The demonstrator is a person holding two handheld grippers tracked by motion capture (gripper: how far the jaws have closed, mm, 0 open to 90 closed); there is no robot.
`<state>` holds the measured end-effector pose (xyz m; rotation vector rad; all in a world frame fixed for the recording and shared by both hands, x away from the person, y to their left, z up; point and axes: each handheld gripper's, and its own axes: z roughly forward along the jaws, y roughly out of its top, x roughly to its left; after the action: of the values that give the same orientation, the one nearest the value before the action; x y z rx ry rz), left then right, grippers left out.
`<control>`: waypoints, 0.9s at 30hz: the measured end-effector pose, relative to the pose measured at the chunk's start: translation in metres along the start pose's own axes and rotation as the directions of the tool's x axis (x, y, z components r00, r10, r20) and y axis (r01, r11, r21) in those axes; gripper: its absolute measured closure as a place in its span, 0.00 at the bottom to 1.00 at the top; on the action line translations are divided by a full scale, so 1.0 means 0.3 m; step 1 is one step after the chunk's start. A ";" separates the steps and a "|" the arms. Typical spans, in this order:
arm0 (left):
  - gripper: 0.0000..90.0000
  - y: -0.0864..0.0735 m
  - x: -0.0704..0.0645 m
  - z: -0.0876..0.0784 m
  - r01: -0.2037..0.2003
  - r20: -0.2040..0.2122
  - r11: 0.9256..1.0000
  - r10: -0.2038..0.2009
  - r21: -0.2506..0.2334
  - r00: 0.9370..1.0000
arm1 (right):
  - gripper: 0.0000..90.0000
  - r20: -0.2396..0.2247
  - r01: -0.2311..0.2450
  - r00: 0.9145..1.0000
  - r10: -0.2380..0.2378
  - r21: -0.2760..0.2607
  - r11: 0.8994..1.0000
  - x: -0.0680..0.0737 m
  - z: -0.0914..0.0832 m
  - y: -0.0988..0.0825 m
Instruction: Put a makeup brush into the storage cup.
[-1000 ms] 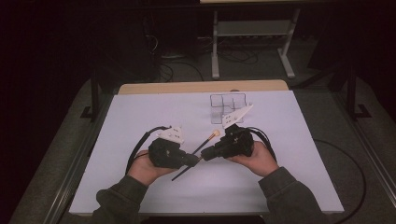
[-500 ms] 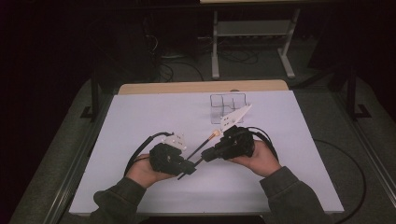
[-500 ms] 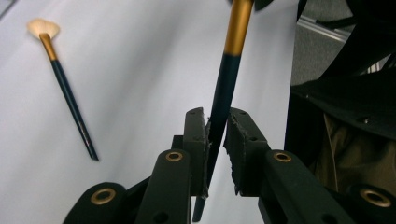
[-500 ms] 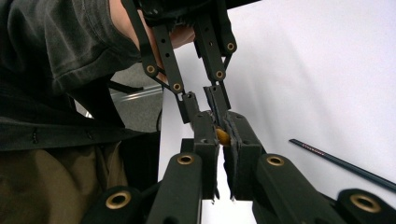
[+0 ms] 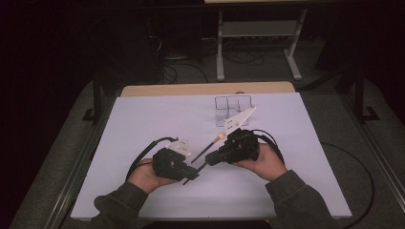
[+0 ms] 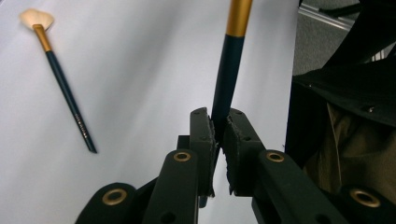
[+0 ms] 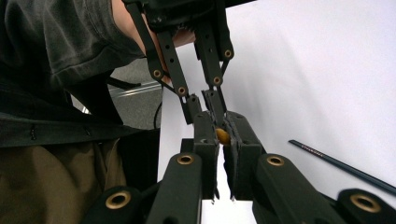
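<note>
A dark blue brush [image 6: 229, 70] with a gold ferrule [image 7: 222, 136] is held between both grippers above the white table [image 5: 143, 124]. My left gripper [image 6: 218, 122] is shut on its handle, the jaws having just closed further on it. My right gripper [image 7: 222, 126] is shut on the ferrule, facing the left gripper [image 7: 205, 100] tip to tip. In the high view the left gripper [image 5: 196, 174] and right gripper [image 5: 207, 162] meet near the table's front middle. A second brush [image 6: 65, 88] with a pale fan tip lies loose on the table beside them.
A clear compartment rack [image 5: 232, 107] stands at the back of the table, beyond the right hand. The loose fan brush [image 5: 210, 145] lies slanted just behind the grippers. Cables trail from both grippers. Dark floor and a metal stand surround the table.
The left gripper has shifted slightly toward the table's near edge. The right hand has stayed put, and the brush stays held by both.
</note>
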<state>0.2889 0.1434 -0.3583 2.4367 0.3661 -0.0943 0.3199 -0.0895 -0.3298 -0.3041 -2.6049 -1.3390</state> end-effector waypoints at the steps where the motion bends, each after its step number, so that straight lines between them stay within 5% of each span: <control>1: 0.93 0.002 0.001 0.000 -0.016 0.004 1.000 0.016 0.006 1.000 | 0.91 0.005 0.002 1.000 -0.002 -0.002 1.000 0.000 0.000 0.000; 10: 0.93 0.001 -0.005 0.005 -0.006 -0.010 1.000 0.006 -0.017 1.000 | 0.58 0.033 -0.071 0.997 0.073 -0.073 0.995 -0.018 -0.033 -0.036; 19: 0.93 0.005 0.001 0.000 0.006 -0.019 0.999 -0.006 -0.046 1.000 | 0.65 0.019 -0.094 0.995 0.096 -0.078 0.993 -0.016 -0.018 -0.083; 27: 0.93 0.022 0.003 0.004 0.006 -0.018 0.998 -0.008 -0.068 1.000 | 0.78 0.028 -0.062 0.997 0.065 -0.088 0.994 -0.008 0.004 -0.070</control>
<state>0.2916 0.1380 -0.3555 2.3708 0.3797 -0.0622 0.3164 -0.1006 -0.3475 -0.4210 -2.5432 -1.4389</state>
